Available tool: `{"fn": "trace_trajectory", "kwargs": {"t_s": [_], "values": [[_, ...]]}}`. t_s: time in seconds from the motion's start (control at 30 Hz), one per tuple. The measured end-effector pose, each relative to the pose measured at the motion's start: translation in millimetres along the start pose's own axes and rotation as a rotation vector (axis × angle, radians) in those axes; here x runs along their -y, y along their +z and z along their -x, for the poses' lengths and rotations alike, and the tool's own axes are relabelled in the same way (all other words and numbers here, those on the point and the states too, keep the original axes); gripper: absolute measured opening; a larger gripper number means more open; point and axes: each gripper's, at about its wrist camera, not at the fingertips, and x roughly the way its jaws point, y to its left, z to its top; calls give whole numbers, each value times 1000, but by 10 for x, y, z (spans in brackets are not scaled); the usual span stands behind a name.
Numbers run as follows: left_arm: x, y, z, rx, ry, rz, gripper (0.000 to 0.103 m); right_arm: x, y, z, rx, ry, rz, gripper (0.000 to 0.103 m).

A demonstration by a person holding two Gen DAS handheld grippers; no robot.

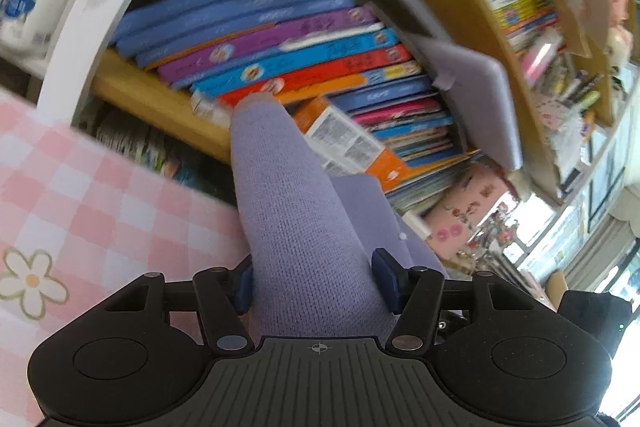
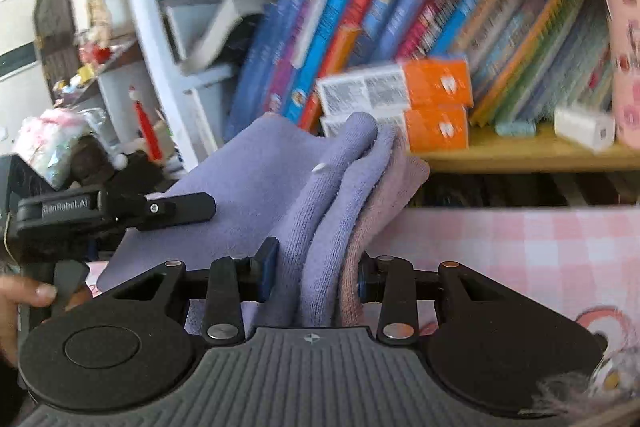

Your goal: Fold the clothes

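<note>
Bookshelf (image 2: 520, 151) behind (blurred), orange boxes (image 2: 436, 103), lavender knit (image 2: 320, 187) in both tongs

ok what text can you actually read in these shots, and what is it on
"GenRobot.AI": on the black body of the left gripper, seen in the right wrist view.
Book spines: printed titles, too blurred to read.
Orange boxes: label print too small and blurred.
White tub: blue label, unreadable.

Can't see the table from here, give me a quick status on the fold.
Left gripper and right gripper both clamped on the lilac knit garment, lifted over the pink checked cloth. Bookshelf close ahead.
</note>
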Motion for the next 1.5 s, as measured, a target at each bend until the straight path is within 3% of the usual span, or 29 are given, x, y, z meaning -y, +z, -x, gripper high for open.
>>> {"fn": "trace_trajectory", "kwargs": {"t_s": [0.17, 0.33, 0.47, 0.6, 0.97, 1.27, 1.5], "values": [[-78, -12, -20, -15, 20, 47, 60, 185, -19, -37, -34, 15, -129, 44], [-21, -63, 147, 42, 61, 16, 62, 201, -57, 96, -5, -22, -156, 79], [169, -151, 471, 178, 124, -117, 69, 185, -128, 312, 26, -54, -154, 80], [218, -245, 731, 248, 112, -112, 76, 75, -183, 507, 69, -107, -98, 80], [640, -600, 1010, 244, 233, -212, 83, -341, -466, 1043, 91, -208, 46, 83], [942, -912, 1232, 231, 296, -243, 91, -615, -661, 1412, 130, -313, 160, 95], [1023, -965, 1217, 205, 359, -286, 94, -611, -690, 1539, 146, -344, 155, 99]]}}
